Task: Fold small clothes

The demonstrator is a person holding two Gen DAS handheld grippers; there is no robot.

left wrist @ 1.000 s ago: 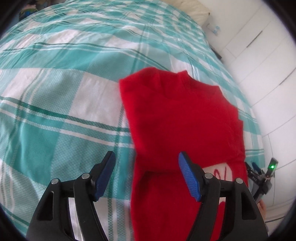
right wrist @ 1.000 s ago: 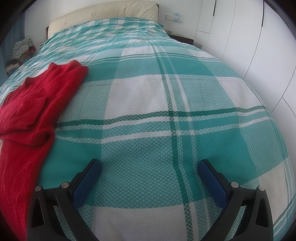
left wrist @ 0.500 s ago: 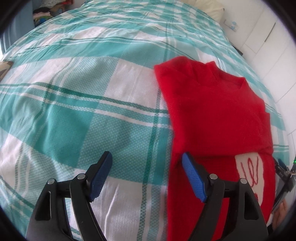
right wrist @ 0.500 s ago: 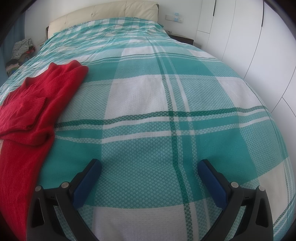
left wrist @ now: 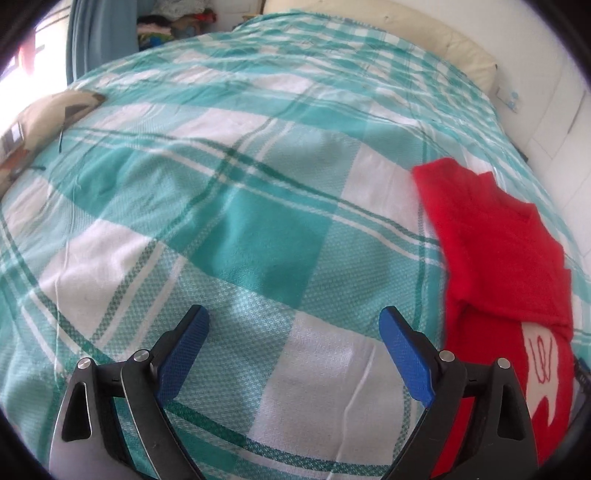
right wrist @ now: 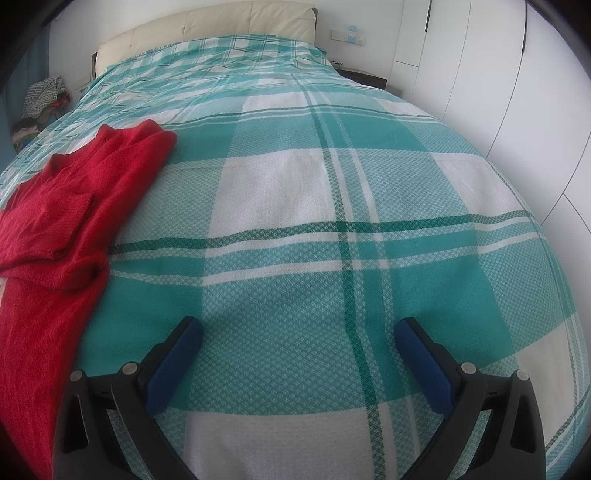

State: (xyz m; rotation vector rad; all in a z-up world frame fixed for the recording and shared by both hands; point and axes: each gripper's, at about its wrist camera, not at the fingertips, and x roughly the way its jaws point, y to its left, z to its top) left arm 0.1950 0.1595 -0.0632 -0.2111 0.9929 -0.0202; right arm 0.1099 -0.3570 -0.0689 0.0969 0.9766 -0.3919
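A small red knit sweater (left wrist: 498, 240) lies flat on the bed, both sleeves folded over its body, with a white patch (left wrist: 543, 362) showing near its lower part. In the right wrist view the sweater (right wrist: 74, 206) lies at the left edge. My left gripper (left wrist: 293, 328) is open and empty over bare bedcover, left of the sweater. My right gripper (right wrist: 297, 339) is open and empty over bare bedcover, right of the sweater.
The bed has a teal and white plaid cover (right wrist: 332, 192) and a cream headboard (right wrist: 229, 26). A pile of clothes (right wrist: 44, 99) sits beside the bed at far left. White wardrobe doors (right wrist: 517, 92) stand to the right. A beige cushion (left wrist: 48, 114) lies at the bed's left edge.
My left gripper has swung left off the sweater and now faces bare bedcover. The sweater and the right gripper have not moved.
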